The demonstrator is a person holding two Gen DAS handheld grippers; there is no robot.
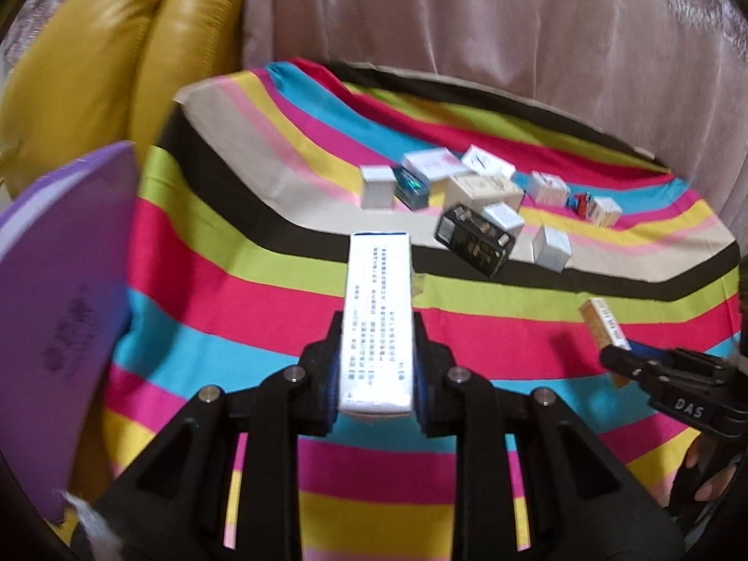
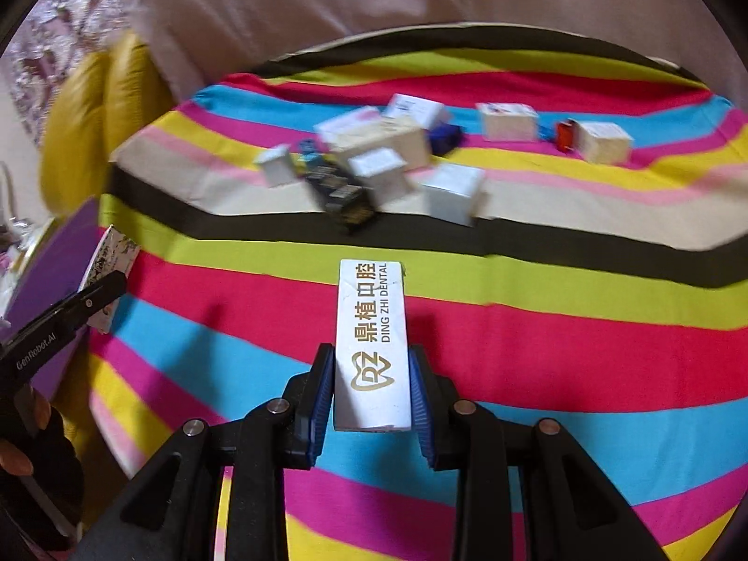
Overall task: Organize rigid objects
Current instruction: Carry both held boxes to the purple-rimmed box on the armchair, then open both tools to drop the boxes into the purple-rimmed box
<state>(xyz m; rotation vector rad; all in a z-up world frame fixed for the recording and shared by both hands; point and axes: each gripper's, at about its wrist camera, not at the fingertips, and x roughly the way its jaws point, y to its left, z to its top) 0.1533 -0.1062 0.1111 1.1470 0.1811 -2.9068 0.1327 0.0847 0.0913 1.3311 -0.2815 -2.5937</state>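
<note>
Boxes filled both tongs: our left gripper (image 1: 376, 364) pinched a white printed carton (image 1: 378, 313), our right gripper (image 2: 371, 392) a dental box (image 2: 372, 346).

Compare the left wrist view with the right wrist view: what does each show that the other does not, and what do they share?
Only the left wrist view shows the fine-print face of the white box clamped in the left tool. Only the right wrist view shows the DING ZHI DENTAL box face-on in the right tool. Both show the striped cloth, the cluster of small boxes, the purple bin and the yellow cushion.
</note>
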